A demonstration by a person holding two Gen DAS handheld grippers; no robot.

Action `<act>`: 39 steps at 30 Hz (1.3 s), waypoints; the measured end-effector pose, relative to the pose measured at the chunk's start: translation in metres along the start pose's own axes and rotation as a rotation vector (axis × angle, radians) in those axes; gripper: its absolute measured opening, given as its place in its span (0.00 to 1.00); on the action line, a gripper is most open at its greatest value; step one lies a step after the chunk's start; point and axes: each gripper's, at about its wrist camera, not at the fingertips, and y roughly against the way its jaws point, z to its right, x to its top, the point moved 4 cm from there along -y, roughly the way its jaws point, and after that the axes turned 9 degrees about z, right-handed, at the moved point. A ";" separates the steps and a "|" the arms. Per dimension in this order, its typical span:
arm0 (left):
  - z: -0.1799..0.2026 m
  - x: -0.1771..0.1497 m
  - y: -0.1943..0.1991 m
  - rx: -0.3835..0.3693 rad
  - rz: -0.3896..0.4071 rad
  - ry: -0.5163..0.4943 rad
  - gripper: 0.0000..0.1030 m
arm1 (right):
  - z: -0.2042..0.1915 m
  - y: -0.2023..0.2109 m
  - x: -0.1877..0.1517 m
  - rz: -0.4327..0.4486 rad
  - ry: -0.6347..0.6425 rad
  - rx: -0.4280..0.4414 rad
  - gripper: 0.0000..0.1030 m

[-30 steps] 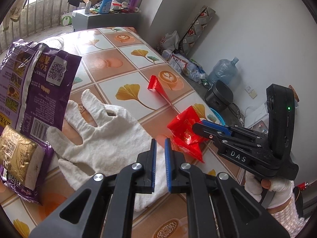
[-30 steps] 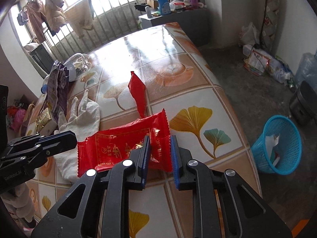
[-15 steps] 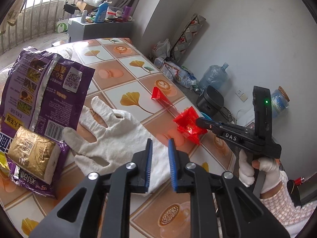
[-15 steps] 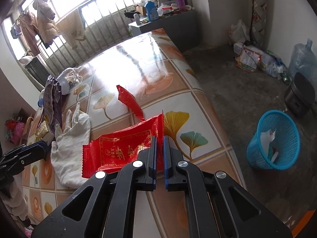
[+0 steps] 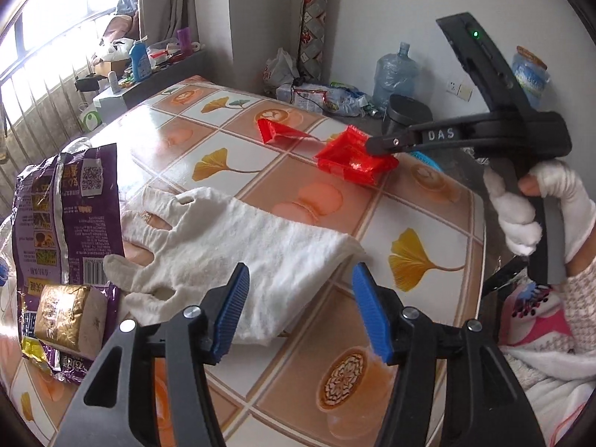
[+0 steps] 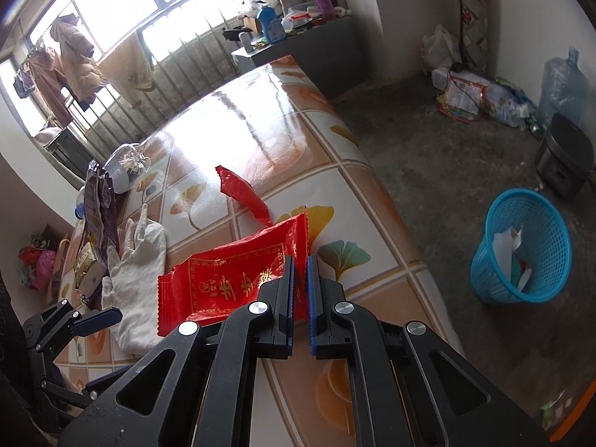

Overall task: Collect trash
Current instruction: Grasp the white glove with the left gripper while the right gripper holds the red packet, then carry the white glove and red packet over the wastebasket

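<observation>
Right gripper (image 6: 300, 298) clamped shut on the right edge of a red snack wrapper (image 6: 238, 279), lifted just above the tiled table (image 6: 260, 119). Left gripper (image 5: 300, 313) just opened, blue pads (image 5: 231, 309) standing wide apart over the cuff of a white glove (image 5: 231, 238), gripping nothing. Second red wrapper (image 6: 242, 195) farther off on the table. Blue waste basket (image 6: 521, 246) on the floor, right.
</observation>
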 end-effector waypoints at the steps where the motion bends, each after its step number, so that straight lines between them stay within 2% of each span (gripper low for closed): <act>1: -0.002 -0.002 -0.004 0.009 -0.016 0.002 0.53 | 0.000 0.000 0.000 0.000 -0.004 0.002 0.05; 4: -0.011 -0.005 -0.013 0.022 -0.051 0.044 0.42 | 0.001 0.000 -0.001 -0.001 -0.012 0.009 0.05; 10: -0.023 -0.004 -0.012 0.019 -0.042 0.098 0.23 | 0.002 0.003 -0.001 0.006 -0.023 0.026 0.05; 13: -0.031 -0.003 -0.009 -0.007 -0.037 0.136 0.13 | 0.003 0.005 0.000 0.012 -0.024 0.034 0.04; 20: -0.049 0.019 0.012 -0.006 0.047 0.201 0.11 | 0.005 0.015 0.007 0.049 -0.044 0.059 0.04; 25: -0.059 0.047 0.038 0.012 0.160 0.231 0.10 | 0.008 0.025 0.012 0.076 -0.059 0.079 0.04; 31: -0.070 0.079 0.066 -0.002 0.288 0.267 0.09 | 0.007 0.039 0.019 0.115 -0.061 0.095 0.04; 39: -0.062 0.114 0.077 -0.089 0.356 0.270 0.09 | 0.012 0.059 0.031 0.177 -0.070 0.093 0.04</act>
